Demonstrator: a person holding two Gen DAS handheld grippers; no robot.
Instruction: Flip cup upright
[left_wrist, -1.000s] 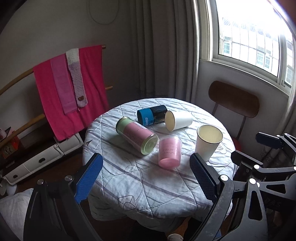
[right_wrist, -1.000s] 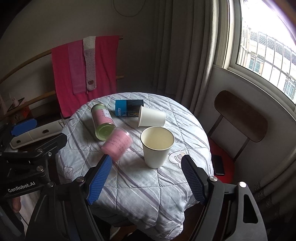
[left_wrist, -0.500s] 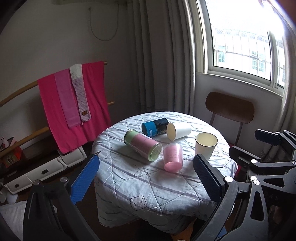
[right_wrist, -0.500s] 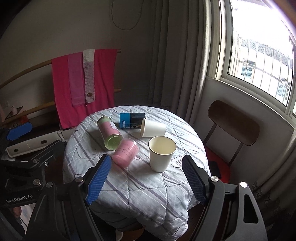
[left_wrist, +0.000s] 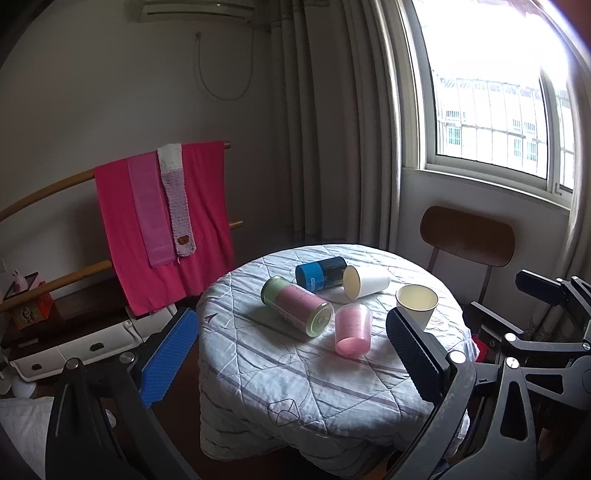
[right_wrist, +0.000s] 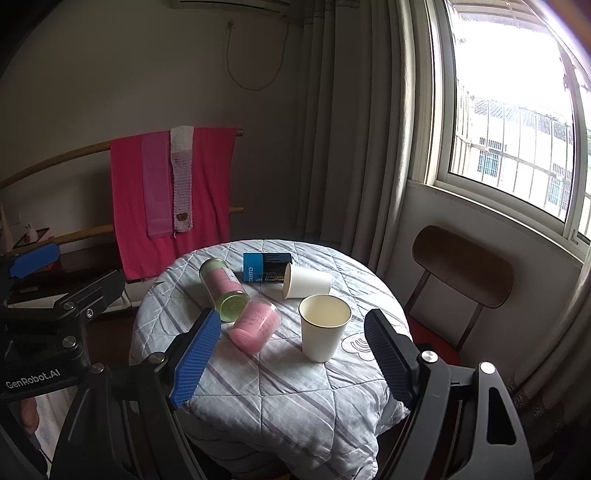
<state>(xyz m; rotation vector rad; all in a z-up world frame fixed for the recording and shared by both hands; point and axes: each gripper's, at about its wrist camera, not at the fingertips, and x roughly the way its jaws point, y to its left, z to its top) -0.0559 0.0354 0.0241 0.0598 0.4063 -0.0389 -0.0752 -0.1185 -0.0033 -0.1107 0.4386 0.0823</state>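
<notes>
Both grippers, left (left_wrist: 291, 354) and right (right_wrist: 291, 354), released, empty; white paper cup (right_wrist: 306, 282) lies sideways beside upright paper cup (right_wrist: 324, 326).

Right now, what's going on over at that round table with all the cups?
A person holds a two-finger gripper in each hand, and both the left gripper and the right gripper are open, empty and back from the table. One white paper cup stands upright. Another white cup, a pink cup, a pink-and-green canister and a blue can lie on their sides.
</notes>
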